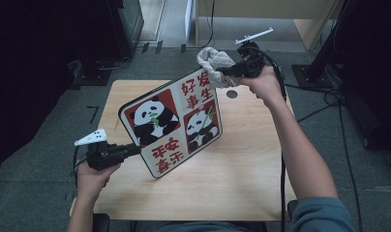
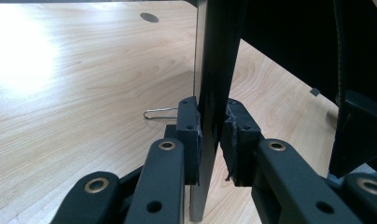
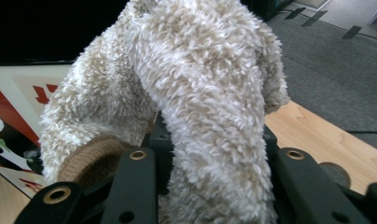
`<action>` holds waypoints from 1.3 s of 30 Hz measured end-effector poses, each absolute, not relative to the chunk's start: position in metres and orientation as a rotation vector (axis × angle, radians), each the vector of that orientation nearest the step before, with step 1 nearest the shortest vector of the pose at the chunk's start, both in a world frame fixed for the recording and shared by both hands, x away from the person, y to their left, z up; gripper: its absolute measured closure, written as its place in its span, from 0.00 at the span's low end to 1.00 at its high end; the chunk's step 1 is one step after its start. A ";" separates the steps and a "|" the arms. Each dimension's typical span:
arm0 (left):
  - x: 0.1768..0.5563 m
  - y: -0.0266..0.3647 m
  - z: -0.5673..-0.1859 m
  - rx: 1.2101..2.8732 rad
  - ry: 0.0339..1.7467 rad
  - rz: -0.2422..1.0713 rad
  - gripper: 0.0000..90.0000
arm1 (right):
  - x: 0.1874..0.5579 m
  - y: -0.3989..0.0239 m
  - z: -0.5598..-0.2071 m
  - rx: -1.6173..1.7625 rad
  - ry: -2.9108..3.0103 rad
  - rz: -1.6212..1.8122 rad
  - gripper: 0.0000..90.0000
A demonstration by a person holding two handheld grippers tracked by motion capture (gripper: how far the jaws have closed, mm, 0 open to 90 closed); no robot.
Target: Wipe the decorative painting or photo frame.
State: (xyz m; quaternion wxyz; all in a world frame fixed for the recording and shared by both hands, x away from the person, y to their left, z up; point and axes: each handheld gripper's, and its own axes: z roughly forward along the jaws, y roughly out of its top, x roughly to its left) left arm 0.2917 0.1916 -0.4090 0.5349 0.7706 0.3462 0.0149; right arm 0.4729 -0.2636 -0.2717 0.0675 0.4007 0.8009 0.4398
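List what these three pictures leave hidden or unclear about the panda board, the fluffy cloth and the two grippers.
- Back face of the panda board: high view shows its printed side; left gripper view shows it edge-on.
- Right gripper jaw tips: buried in the fluffy cloth in the right gripper view.
- Whether the cloth touches the board's top corner: high view, too small to tell.
- Wire clip on the table: partly behind the left gripper.
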 end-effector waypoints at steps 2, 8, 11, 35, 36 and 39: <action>0.292 0.192 -0.409 1.835 0.824 0.035 0.87 | 0.473 -0.265 -0.275 1.216 2.415 1.335 0.72; 0.292 0.192 -0.409 1.836 0.825 0.034 0.87 | 0.473 -0.267 -0.285 1.240 2.431 1.310 0.72; 0.292 0.191 -0.409 1.837 0.823 0.037 0.87 | 0.473 -0.265 -0.286 1.248 2.433 1.295 0.72; 0.291 0.189 -0.409 1.848 0.821 0.050 0.87 | 0.463 -0.269 -0.316 1.263 2.401 1.346 0.73; 0.291 0.189 -0.409 1.849 0.819 0.052 0.87 | 0.463 -0.269 -0.318 1.263 2.405 1.344 0.73; 0.291 0.189 -0.409 1.849 0.818 0.051 0.87 | 0.464 -0.270 -0.323 1.274 2.424 1.328 0.73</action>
